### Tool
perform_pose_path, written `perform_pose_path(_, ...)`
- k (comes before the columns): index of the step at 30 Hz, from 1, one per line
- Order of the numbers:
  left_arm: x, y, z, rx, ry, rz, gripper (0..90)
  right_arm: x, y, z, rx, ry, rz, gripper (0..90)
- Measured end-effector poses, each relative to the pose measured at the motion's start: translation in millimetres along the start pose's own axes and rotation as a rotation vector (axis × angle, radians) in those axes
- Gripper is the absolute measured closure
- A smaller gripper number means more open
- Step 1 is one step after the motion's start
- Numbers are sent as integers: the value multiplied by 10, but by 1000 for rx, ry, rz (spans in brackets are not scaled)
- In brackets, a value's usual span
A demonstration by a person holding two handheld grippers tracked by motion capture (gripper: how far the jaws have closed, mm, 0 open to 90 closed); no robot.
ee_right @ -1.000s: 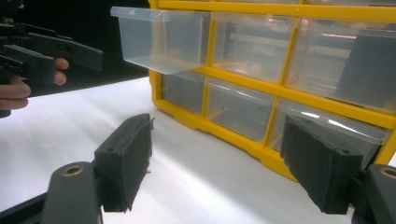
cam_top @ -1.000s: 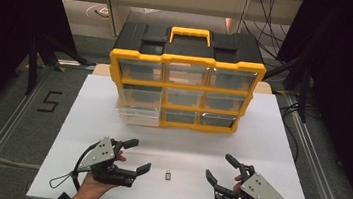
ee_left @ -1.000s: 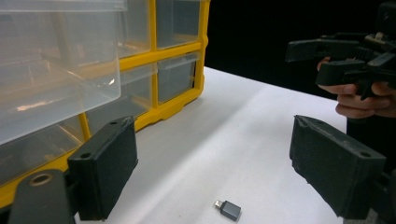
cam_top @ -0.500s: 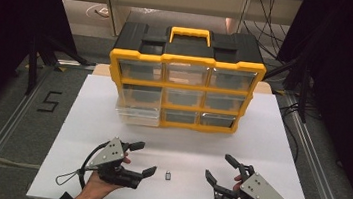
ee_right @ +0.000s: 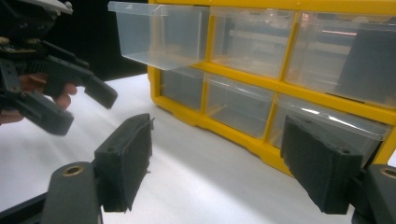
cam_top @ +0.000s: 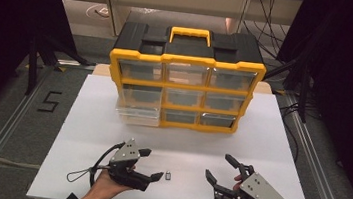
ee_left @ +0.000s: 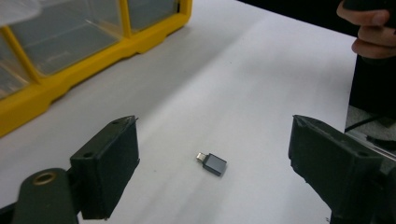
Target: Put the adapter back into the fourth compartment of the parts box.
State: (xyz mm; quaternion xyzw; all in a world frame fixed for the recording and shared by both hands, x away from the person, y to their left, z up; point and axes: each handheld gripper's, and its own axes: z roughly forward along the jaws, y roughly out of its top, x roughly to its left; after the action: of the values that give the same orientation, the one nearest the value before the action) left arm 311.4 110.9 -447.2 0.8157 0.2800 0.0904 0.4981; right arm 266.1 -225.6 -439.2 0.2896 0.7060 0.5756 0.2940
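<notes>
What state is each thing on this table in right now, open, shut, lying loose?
Left gripper: open, jaws apart to either side of the adapter, not touching it.
Right gripper: open, holding nothing.
Small grey adapter: lying flat and loose on the table.
Bottom-left drawer: pulled out.
Other drawers: pushed in.
Yellow organiser: standing upright.

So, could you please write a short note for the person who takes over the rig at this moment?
Left tool: open, just left of the adapter, which lies between its jaws in the left gripper view, untouched.
Right tool: open, empty, at the right of the table.
Organizer: at the back of the table; its bottom-left drawer is pulled out.
Done: drawer open. Left: probably grasp the adapter, put it in the drawer, close it.
</notes>
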Motion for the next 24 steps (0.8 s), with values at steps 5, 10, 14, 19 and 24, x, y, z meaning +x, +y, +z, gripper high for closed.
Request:
perform_pose_path(5, -34, 24, 77, 48, 18, 24, 160, 2, -1, 1, -3, -1, 0, 259)
perform_pose_path(10, -57, 35, 140, 85, 18, 43, 167, 0, -1, 1, -1, 0, -1, 259)
perform_pose_path(14, -108, 56, 248, 156, 20, 78, 182, 2, -1, 2, -3, 0, -2, 259)
perform_pose_path(19, -127, 57, 360, 206, 5, 96, 202, 1, -1, 0, -3, 1, -1, 259)
perform_pose_path(24, -140, 62, 409, 229, 8, 110, 226, 0, -1, -2, 0, 3, 1, 259)
